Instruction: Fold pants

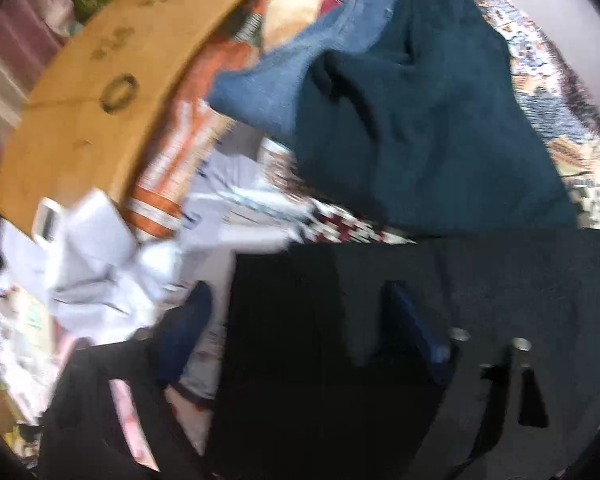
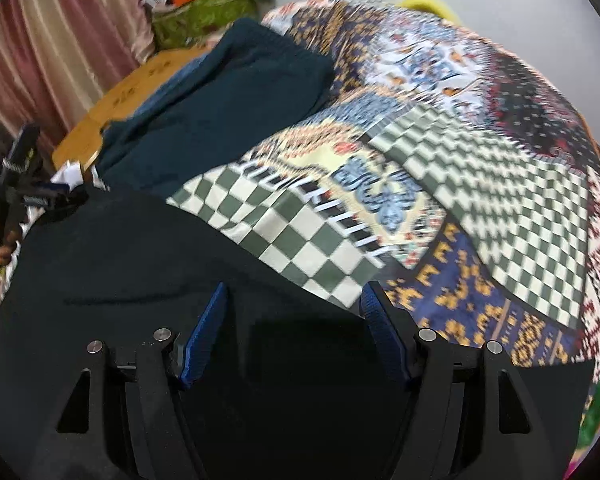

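Observation:
The black pants [image 2: 140, 264] lie spread on a patchwork bedcover [image 2: 420, 168]. In the right wrist view my right gripper [image 2: 296, 292] points down over their edge, blue pads [image 2: 208, 332] apart with black cloth between them and no visible pinch. In the blurred left wrist view the pants [image 1: 300, 320] fill the bottom. My left gripper [image 1: 300, 300] stands over their left edge. Its left pad [image 1: 188, 332] is clear of the cloth and its right pad [image 1: 416, 332] is over it. The left gripper also shows at the far left of the right wrist view, held by a hand [image 2: 4, 248].
A dark teal garment [image 1: 420, 120] lies just beyond the pants, with blue jeans [image 1: 300, 64] under it. A flat cardboard sheet [image 1: 100, 92] and crumpled white cloth [image 1: 100, 256] sit to the left. Pink curtains [image 2: 60, 40] hang behind.

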A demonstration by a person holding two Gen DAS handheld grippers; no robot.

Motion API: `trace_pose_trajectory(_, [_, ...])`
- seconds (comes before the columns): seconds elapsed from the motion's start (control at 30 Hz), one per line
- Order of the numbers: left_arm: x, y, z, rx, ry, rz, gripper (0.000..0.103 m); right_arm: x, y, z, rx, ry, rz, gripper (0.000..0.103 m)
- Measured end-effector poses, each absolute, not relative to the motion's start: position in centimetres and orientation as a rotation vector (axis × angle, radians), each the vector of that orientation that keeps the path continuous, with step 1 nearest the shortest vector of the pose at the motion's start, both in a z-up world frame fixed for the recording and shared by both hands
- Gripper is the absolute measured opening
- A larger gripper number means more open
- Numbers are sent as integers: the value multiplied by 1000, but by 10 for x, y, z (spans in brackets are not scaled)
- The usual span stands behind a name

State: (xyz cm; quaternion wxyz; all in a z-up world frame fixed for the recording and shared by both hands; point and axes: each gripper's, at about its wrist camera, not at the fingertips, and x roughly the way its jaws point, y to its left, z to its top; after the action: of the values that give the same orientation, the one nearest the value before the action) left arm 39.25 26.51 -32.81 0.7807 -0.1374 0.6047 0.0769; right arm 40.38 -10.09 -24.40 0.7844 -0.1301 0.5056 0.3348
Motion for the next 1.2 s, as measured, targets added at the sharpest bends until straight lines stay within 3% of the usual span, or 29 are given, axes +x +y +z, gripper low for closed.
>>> trace_pose_trajectory(0.07, [392,264,-328,-311,1301,154,72,402,-98,-248,-278,1094,717,60])
trace_pose_trajectory(0.13, [391,259,-326,-291,1291,148,58,401,-99,-246,-272,1090,726,53])
trace_pose_trajectory(0.2, [390,254,-321,-257,1276,164,43,400,-99,-246,-264,1087,721,34])
trace_pose_trajectory(0.23, [389,251,-318,-243,1272,167,37,400,-100,-246,-256,1092,721,30])
trace_pose_trajectory(0.3, [388,247,-315,-224,1268,166,28,399,-100,-248,-248,1102,733,14])
trace_pose_trajectory(0.4, [386,244,-309,-197,1254,171,17,392,-96,-248,-271,1096,734,7])
trace_pose_trajectory(0.6, [376,240,-268,-123,1137,221,13,384,-97,-231,-329,1013,681,5])
trace_pose_trajectory(0.87, [365,228,-182,-77,944,210,13,375,-111,-165,-305,837,611,5])
trace_pose_trajectory(1.2, [305,210,-166,-64,899,158,13,308,-132,-144,-300,811,626,5])
